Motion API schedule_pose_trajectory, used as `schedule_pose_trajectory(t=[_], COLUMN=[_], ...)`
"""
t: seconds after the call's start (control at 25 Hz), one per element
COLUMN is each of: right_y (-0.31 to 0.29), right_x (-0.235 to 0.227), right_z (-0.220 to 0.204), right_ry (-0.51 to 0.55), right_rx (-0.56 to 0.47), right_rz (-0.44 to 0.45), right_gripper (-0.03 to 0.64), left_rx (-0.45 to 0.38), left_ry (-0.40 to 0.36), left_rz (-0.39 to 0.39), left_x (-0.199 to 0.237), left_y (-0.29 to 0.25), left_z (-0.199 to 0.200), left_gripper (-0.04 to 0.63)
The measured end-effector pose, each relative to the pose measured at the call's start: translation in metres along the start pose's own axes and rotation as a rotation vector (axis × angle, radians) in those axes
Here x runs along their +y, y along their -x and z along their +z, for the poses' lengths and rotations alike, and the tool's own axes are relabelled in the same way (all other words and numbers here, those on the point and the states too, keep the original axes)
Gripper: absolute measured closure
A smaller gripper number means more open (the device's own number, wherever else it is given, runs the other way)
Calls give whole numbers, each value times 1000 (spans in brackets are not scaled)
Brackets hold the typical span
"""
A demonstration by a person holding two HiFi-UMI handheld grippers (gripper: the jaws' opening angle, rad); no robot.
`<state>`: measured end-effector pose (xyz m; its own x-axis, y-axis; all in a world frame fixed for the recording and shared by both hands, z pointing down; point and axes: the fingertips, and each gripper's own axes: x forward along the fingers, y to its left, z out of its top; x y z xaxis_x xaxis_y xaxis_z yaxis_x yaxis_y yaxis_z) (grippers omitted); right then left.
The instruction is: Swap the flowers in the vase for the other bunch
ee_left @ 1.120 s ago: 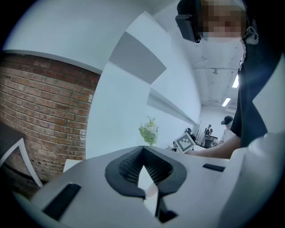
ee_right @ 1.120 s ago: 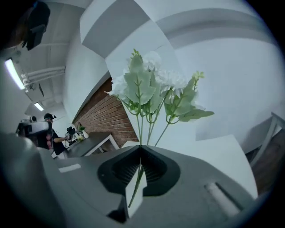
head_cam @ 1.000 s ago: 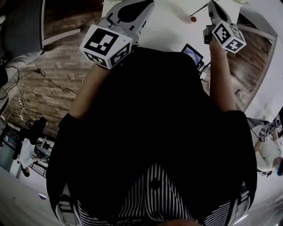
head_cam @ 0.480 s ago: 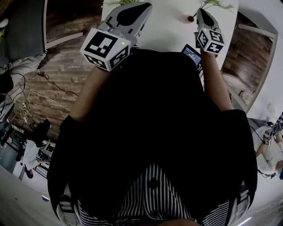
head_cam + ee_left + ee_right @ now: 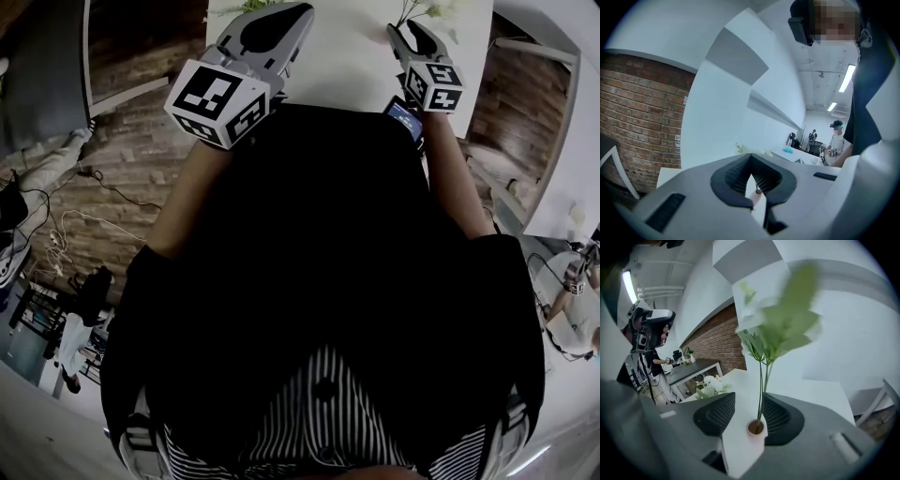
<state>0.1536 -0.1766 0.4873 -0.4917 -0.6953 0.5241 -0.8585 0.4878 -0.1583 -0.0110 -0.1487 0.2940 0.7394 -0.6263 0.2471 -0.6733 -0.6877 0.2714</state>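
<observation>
A small pink vase (image 5: 756, 428) stands on the white table (image 5: 347, 56) with thin green stems (image 5: 761, 376) rising from it to blurred leaves (image 5: 780, 326). My right gripper (image 5: 747, 399) has just been opening its jaws. The stems stand between them, untouched by the pads. In the head view that gripper (image 5: 405, 33) reaches under the green sprigs (image 5: 433, 11) and hides the vase. A white flower bunch (image 5: 710, 385) lies on the table left of the vase. My left gripper (image 5: 751, 155) is shut on nothing and hangs over the table's left part (image 5: 281, 14). The vase (image 5: 757, 194) shows far off below its tips.
A small device with a lit screen (image 5: 405, 114) lies near the table's front edge beside my right arm. A brick wall (image 5: 642, 122) stands to the left. Farther off are a grey table (image 5: 693, 369) and other people (image 5: 836, 138).
My right gripper has moved left and down to the vase, and its jaws have parted around the green stems. The left gripper has stayed in place.
</observation>
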Motion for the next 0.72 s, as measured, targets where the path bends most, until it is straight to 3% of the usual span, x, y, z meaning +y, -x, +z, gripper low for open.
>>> schedule_pose_trajectory(t=[0.08,0.2,0.36,0.48,0.72], right_y=[4,25,76,92,105], right_x=[3,-7,-6,13,31], right_z=[-2,-1,19,44,82], right_ry=[-13,-114,-302,-300,-342], right_rx=[16,-3,-89,-122,-234], right_rz=[2,21,200,275,300], right_gripper=[443,448,615,617,617], left_rx=[2,5,7,9,28], left_ry=[-1,-5,-19,-20,-26], left_rz=[-22,-68,-120,-160,-216], left_x=[-2,-16,-47,-46,-50], left_y=[-4,-21,-43,-54,-70], left_z=[-1,-1,0,4,5], left_gripper=[591,591,591,591,591])
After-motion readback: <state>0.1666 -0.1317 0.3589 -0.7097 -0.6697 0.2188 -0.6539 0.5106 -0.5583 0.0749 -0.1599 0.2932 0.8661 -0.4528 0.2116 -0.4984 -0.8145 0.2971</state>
